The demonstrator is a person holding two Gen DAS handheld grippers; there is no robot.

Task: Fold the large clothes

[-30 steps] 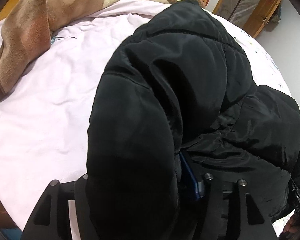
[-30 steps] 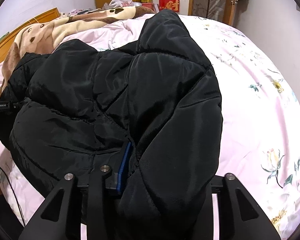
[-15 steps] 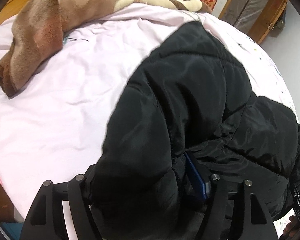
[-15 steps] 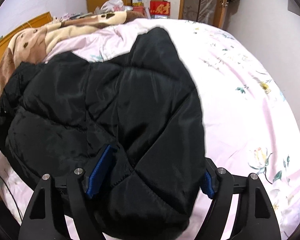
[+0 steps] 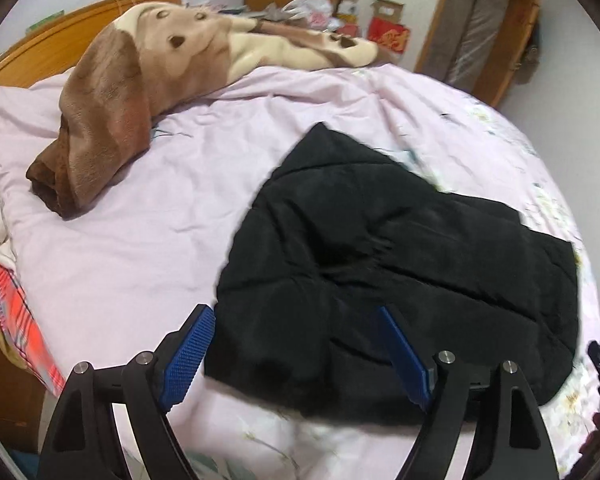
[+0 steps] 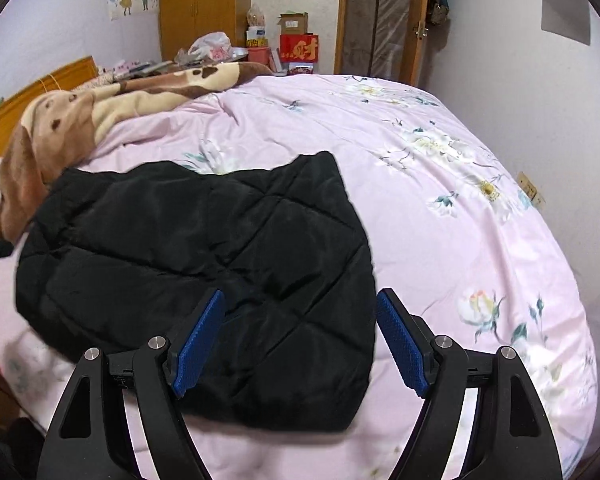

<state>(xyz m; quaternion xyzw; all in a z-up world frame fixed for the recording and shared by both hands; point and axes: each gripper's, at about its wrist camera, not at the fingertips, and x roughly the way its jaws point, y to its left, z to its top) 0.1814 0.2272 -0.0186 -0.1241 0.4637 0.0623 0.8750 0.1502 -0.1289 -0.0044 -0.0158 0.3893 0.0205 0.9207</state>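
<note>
We see a folded black padded jacket (image 6: 204, 272) lying on the pink floral bed (image 6: 440, 184) — our left claw (image 5: 296, 354) opening, right claw (image 6: 300, 340) spread, neither touching it.

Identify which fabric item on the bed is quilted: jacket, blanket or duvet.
The black padded jacket: diamond stitching. The brown plush blanket is fuzzy; the pink floral duvet is smooth.

Both wrist cameras are looking steeply down from just above the bed (image 5: 140, 240), sharing the black jacket (image 6: 204, 264) and brown blanket (image 5: 112, 120).
</note>
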